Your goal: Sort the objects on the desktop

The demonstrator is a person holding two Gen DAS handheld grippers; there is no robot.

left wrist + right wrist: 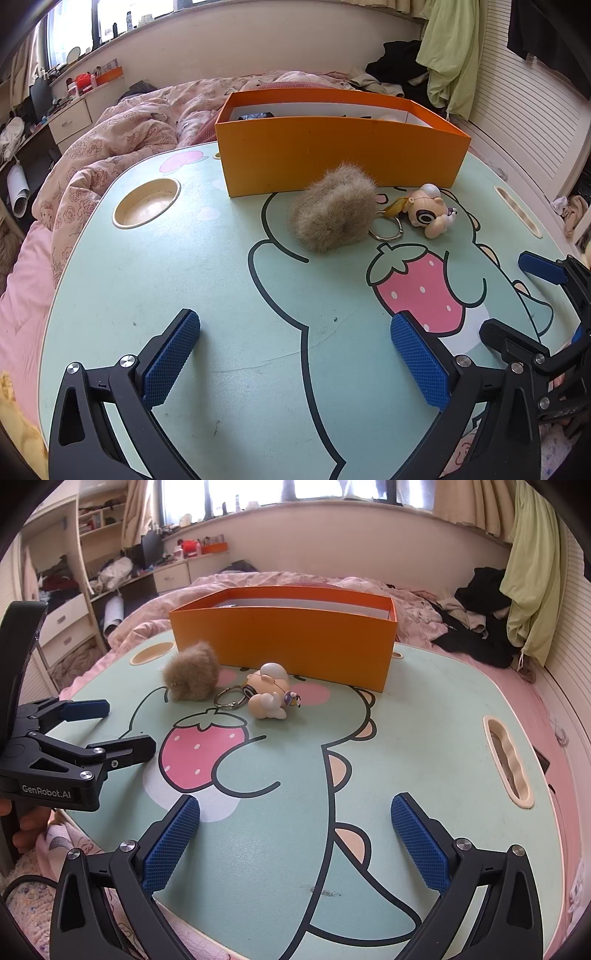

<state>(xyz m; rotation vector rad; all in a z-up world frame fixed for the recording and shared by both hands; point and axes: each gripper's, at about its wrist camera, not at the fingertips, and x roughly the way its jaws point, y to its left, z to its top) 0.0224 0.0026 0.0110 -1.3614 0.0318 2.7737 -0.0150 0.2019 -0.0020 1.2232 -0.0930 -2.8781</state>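
Closest in, the left claw (295, 354) hangs over bare tabletop (207, 280), blue pads spread wide with nothing between them. Same story on the other side: the right claw (295, 834) is splayed fully apart above the mint-green surface, gripping nothing, and each claw pokes into the edge of the other's view. Under them runs a printed cartoon figure hugging a pink strawberry (421, 291). Moving up the tabletop, here are the loose items: a fuzzy tan pom-pom (332, 212) lies on its side, and just beside it a metal key ring (386, 230) with a small cartoon figurine (428, 210) on it, toppled over. Both sit well clear of either claw, right in front of the orange box (332, 155). That box stands upright at the far edge of the tabletop, open at the top, something dark just peeking over its rim. Off to the left a round cup recess (146, 203) is sunk into the surface; a long slot (508, 762) runs along the right side. Beyond it all, a rumpled pink quilt (122, 140) covers the bed, with a green cloth (454, 55) hanging near the wall.
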